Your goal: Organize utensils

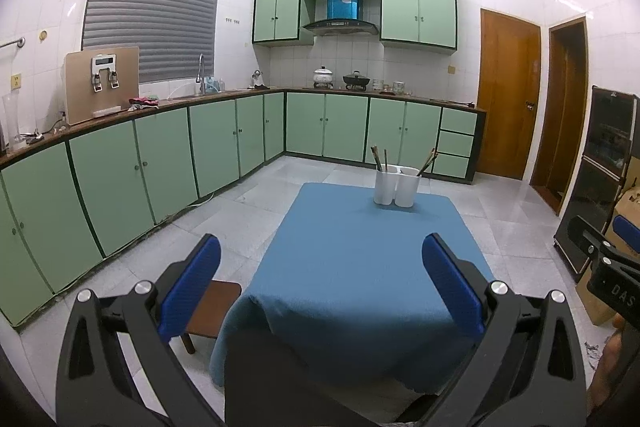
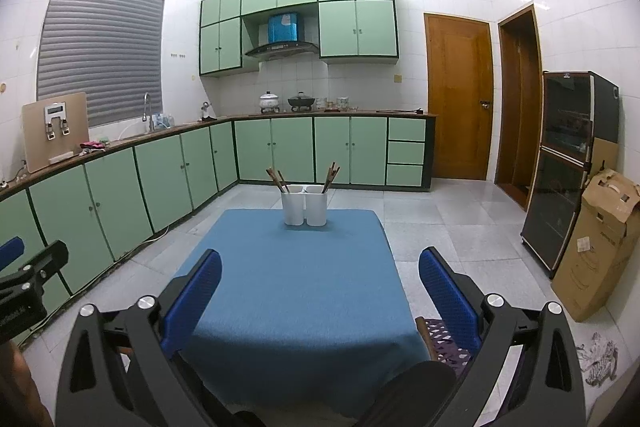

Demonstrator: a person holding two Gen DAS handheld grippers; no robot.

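Two white holders [image 1: 396, 190] [image 2: 305, 207] stand side by side at the far end of a low table under a blue cloth [image 1: 360, 267] [image 2: 296, 287]. Brown chopsticks lean in the left holder [image 1: 378, 158] [image 2: 277, 179] and in the right one [image 1: 428, 162] [image 2: 331, 175]. My left gripper [image 1: 320, 279] is open above the near end of the table, nothing between its blue pads [image 1: 192, 287]. The right gripper [image 2: 320, 287] is open too, likewise held back from the holders. Each gripper shows at the edge of the other's view.
Green cabinets [image 1: 160, 163] run along the left and back walls. A wooden stool [image 1: 212, 311] sits left of the table, a purple patterned seat [image 2: 444, 339] to its right. A dark cabinet [image 2: 560, 167], a cardboard box [image 2: 596, 243] and wooden doors [image 2: 456, 99] stand at right.
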